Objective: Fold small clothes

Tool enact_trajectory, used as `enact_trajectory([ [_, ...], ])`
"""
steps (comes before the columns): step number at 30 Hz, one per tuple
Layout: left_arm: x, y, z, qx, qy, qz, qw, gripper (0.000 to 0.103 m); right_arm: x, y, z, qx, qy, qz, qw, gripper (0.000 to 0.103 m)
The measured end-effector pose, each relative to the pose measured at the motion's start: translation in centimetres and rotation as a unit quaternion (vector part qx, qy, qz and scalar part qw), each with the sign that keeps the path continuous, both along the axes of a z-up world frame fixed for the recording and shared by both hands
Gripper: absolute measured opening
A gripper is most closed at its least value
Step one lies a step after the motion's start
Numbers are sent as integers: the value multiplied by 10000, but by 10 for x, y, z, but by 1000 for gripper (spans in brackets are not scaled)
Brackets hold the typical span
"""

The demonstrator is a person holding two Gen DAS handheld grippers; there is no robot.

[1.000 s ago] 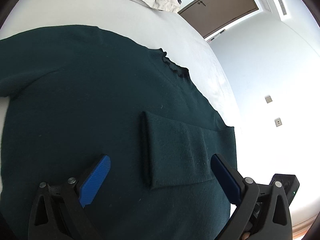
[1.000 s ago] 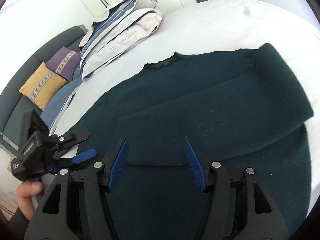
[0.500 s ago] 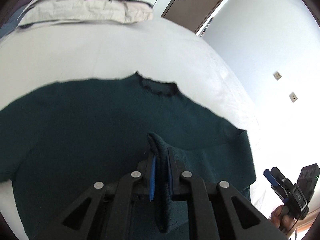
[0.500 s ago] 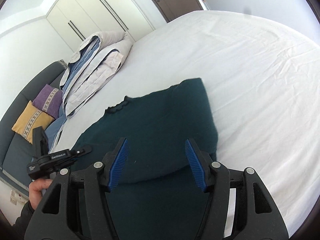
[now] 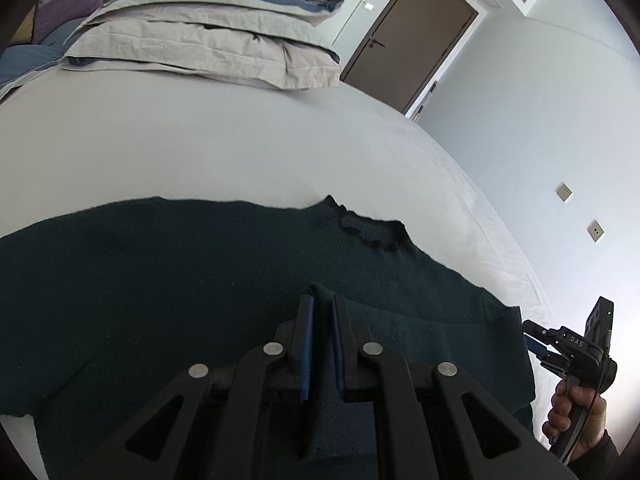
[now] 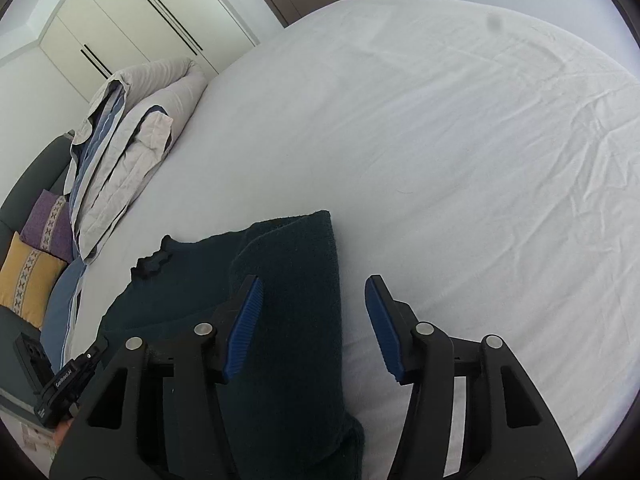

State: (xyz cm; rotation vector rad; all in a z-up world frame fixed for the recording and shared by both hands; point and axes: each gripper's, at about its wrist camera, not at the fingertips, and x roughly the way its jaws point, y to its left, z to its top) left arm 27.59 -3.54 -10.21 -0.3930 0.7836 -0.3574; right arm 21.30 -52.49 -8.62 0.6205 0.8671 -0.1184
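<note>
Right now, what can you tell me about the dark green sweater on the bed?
The dark green sweater looks like soft, fuzzy knit with a black frilly collar. It lies mostly flat on the white bed sheet, collar toward the pillows. One sleeve is folded over its body. The left hand-held gripper pinches a raised fold of it. The right hand-held gripper hovers open over its edge, not squeezing it.

Left gripper [image 5: 322, 320] clamped tight — right gripper [image 6: 314, 312] closing, jaws apart.
</note>
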Motion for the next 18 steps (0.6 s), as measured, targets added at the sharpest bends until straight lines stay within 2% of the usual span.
enact_trajectory([
  [3, -3, 13, 10, -90, -232, 250, 9994, 5, 14, 1, -10, 24, 57, 73, 10000, 44],
  [5, -3, 13, 10, 11, -250, 277, 9993, 5, 23, 5, -18, -104, 201, 80, 9997, 31],
  [8, -2, 8, -2, 185, -6, 156, 9997, 5, 28, 2, -26, -22, 218, 0, 9998, 21],
  [10, -5, 3, -7, 337, 112, 97, 9993, 5, 24, 2, -25, 139, 178, -32, 9997, 21],
  [12, -6, 2, -7, 515, 171, 138, 9984, 32, 20, 2, -21, 173, 130, -44, 9998, 22],
  [13, -5, 2, -6, 541, 180, 169, 9982, 61, 17, 2, -18, 95, 68, -52, 9999, 22],
  [14, -6, 3, -4, 573, 117, 241, 9980, 77, 15, 3, -14, 3, -15, -47, 10000, 22],
  [16, -2, 0, -1, 668, 93, 198, 9975, 80, 12, 8, -7, -114, -98, -12, 9999, 22],
  [18, 6, -9, -4, 715, 290, -79, 9970, 68, 13, 14, -5, -186, -19, 34, 9998, 22],
])
